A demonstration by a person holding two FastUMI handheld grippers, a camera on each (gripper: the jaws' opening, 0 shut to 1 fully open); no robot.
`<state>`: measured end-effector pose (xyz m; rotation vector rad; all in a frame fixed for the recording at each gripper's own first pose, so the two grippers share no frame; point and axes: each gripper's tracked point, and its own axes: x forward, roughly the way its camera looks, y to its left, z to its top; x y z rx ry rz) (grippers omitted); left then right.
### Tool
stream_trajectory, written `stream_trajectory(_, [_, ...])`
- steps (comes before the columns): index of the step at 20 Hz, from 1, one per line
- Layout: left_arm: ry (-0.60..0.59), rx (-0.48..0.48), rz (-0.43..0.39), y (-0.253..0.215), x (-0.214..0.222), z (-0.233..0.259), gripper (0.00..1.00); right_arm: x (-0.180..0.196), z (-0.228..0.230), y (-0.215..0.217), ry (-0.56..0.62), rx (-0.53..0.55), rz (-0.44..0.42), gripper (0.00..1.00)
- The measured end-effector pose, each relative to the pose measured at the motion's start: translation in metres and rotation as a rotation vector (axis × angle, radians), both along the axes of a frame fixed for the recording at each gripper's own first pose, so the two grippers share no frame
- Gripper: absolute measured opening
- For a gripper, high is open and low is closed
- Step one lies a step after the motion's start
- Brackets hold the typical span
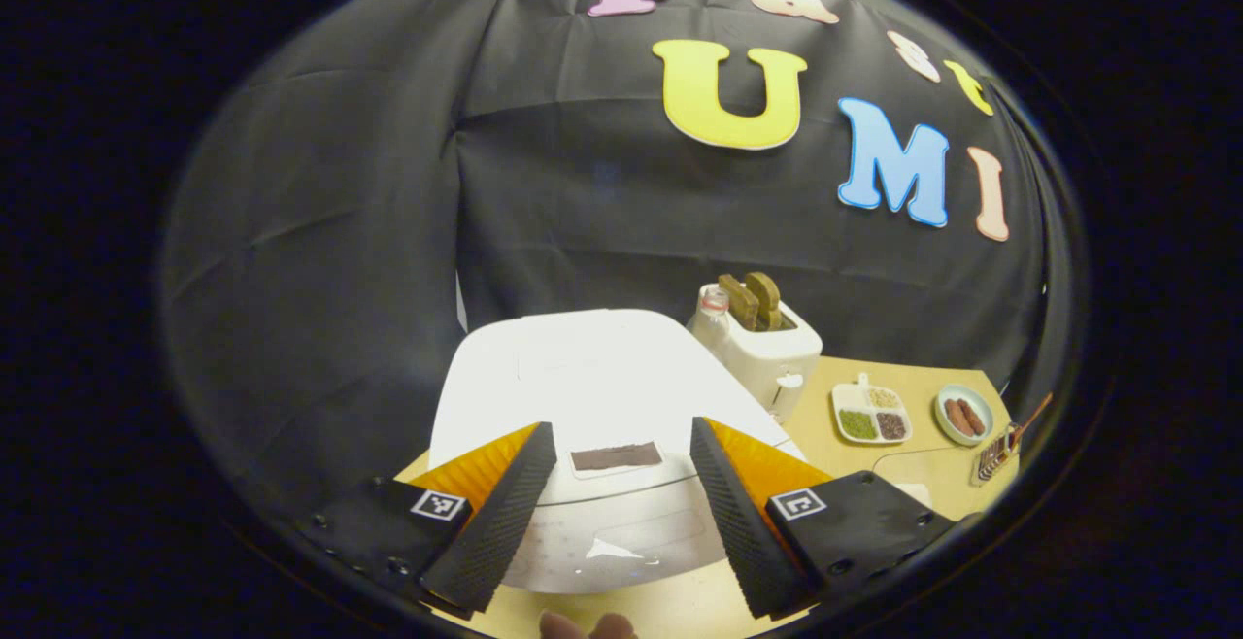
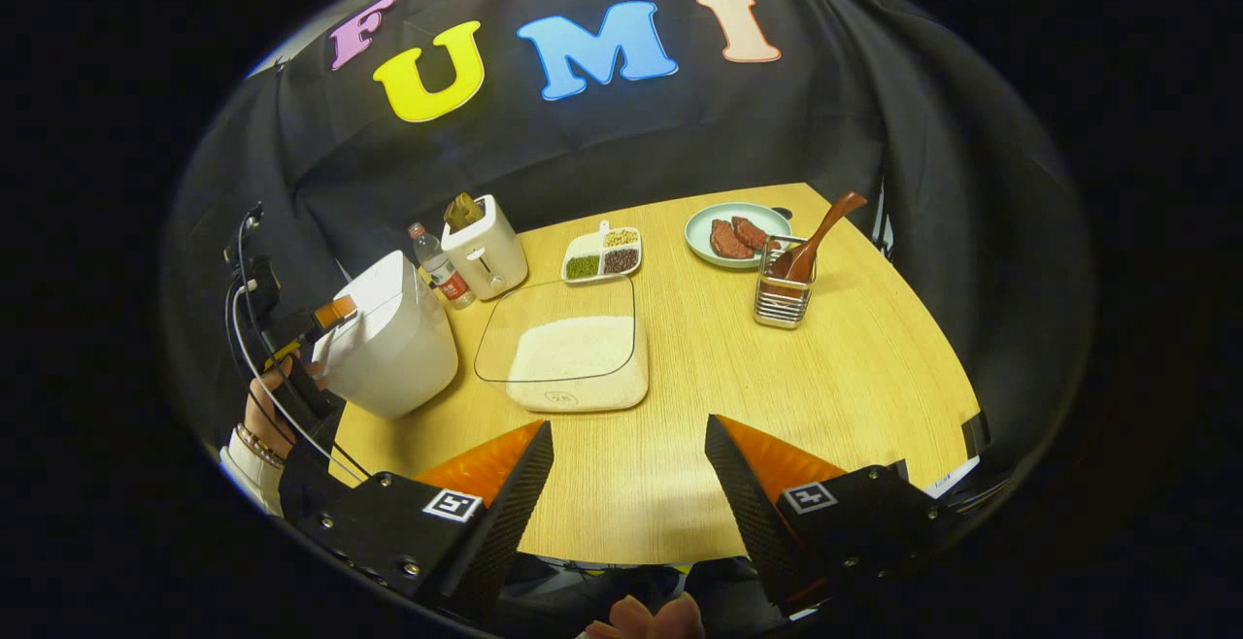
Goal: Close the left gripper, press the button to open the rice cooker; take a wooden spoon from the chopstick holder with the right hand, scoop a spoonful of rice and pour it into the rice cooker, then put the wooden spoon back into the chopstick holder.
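The left gripper (image 1: pixel 614 484) is hovering right at the front of the rice cooker (image 1: pixel 592 396), its jaws standing wide apart, and the dark button panel (image 1: pixel 616 455) is sitting squarely between them. By my reading that gap is no good for pressing: the fingers need to come together into one blunt tip first. The cooker's lid is lying flat, so it is not open yet; it is a smooth, glossy white shell with rounded corners.

Over on the other side, the right gripper (image 2: pixel 629 484) is waiting above the pale wood-grain table (image 2: pixel 825 396), jaws also wide and gripping nothing. Just beyond its left finger sits the clear, soft-cornered rice container (image 2: pixel 573 348), its white grains spread level. Well beyond the right finger, the slatted metal chopstick holder (image 2: pixel 783 297) is propping the wooden spoon (image 2: pixel 814 236) at a slant, handle up, handy for grabbing.
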<state>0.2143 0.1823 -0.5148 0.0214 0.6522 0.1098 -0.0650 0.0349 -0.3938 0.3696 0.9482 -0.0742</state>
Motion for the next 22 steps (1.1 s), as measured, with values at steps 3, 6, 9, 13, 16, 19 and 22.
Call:
stream_trajectory(3, [-0.046, -0.022, -0.043, -0.029, -0.018, 0.057, 1.00, 0.014, 0.015, -0.017, -0.054, -0.002, -0.003, 0.96])
stream_trajectory(6, [-0.091, -0.066, -0.110, -0.078, -0.043, 0.113, 1.00, 0.041, 0.046, -0.040, -0.145, 0.013, -0.012, 0.96])
stream_trajectory(9, [-0.138, -0.112, -0.177, -0.135, -0.072, 0.176, 0.96, 0.063, 0.098, -0.073, -0.282, 0.005, -0.021, 0.97])
stream_trajectory(13, [-0.235, -0.255, -0.238, -0.215, -0.111, 0.261, 0.94, 0.065, 0.171, -0.108, -0.474, -0.088, 0.030, 0.96])
stream_trajectory(16, [-0.295, -0.258, -0.255, -0.247, -0.140, 0.313, 0.94, 0.057, 0.213, -0.119, -0.582, -0.140, 0.080, 0.96])
stream_trajectory(19, [-0.362, -0.216, -0.265, -0.265, -0.168, 0.353, 0.93, 0.051, 0.238, -0.121, -0.651, -0.141, 0.103, 0.96])
stream_trajectory(22, [-0.389, -0.179, -0.295, -0.278, -0.190, 0.376, 0.96, 0.048, 0.258, -0.131, -0.675, -0.154, 0.081, 0.96])
